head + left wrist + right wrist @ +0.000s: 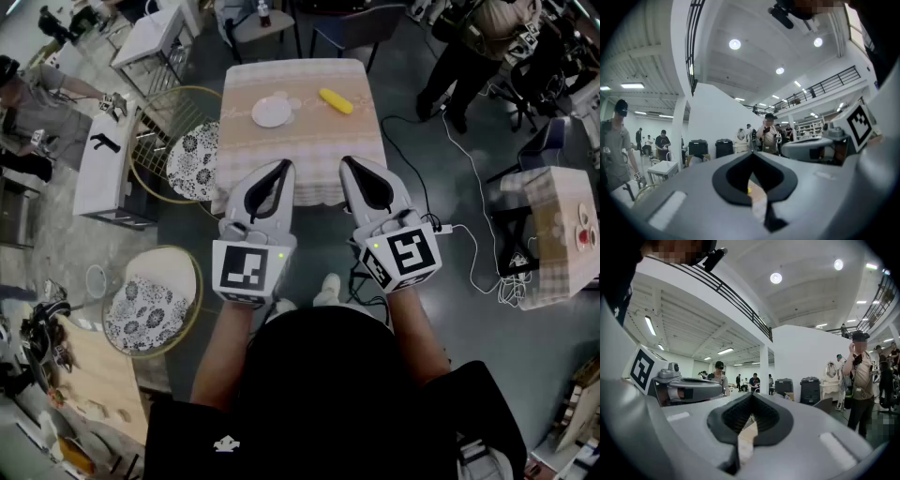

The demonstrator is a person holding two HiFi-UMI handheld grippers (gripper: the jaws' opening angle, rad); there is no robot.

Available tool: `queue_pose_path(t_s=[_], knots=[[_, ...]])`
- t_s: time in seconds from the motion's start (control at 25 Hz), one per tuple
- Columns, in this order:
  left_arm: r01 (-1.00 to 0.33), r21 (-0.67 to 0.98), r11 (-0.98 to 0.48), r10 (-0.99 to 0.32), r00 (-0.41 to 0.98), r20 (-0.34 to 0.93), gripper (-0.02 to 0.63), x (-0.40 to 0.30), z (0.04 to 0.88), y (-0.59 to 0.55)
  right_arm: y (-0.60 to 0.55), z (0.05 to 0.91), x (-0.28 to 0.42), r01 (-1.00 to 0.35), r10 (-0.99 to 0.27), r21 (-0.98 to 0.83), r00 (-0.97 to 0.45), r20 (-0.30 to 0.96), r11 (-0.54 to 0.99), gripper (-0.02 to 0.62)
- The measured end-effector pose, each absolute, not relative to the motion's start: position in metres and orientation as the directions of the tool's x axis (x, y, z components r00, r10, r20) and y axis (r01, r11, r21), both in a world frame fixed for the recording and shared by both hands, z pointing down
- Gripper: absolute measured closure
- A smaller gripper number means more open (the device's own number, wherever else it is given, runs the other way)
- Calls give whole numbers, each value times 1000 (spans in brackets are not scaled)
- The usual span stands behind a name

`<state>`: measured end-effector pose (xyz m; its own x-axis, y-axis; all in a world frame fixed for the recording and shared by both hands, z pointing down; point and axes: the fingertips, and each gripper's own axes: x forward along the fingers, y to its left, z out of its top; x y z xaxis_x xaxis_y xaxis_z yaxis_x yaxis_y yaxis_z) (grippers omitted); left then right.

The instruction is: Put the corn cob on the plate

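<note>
In the head view the yellow corn cob (336, 100) lies on the beige-clothed table (309, 159), right of a white plate (272, 112) and apart from it. Both grippers are held level side by side, short of the table's near edge. My left gripper (285, 167) is shut with nothing in it, and so is my right gripper (346, 162). In the left gripper view the jaw tips meet (751, 154), and a speck of the corn cob (749, 191) shows through the hollow between the jaws. The right gripper view shows its jaws closed (751, 396) over a strip of the tablecloth (747, 437).
Two round chairs with floral cushions (192, 159) (150, 314) stand left of the table, beside a white bench (108, 159). White cables (469, 246) trail over the floor at right towards another clothed table (562, 234). People stand beyond the table (473, 47).
</note>
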<state>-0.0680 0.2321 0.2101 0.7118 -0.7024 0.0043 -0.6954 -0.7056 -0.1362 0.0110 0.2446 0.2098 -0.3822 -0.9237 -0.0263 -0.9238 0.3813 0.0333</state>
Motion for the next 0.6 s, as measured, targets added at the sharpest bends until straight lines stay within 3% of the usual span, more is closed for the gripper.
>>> queue_pose_path(t_s=[0.6], knots=[[-716, -130, -686, -724, 689, 28, 597, -42, 212, 221, 234, 211, 39, -906, -905, 8, -422, -51, 422, 594]])
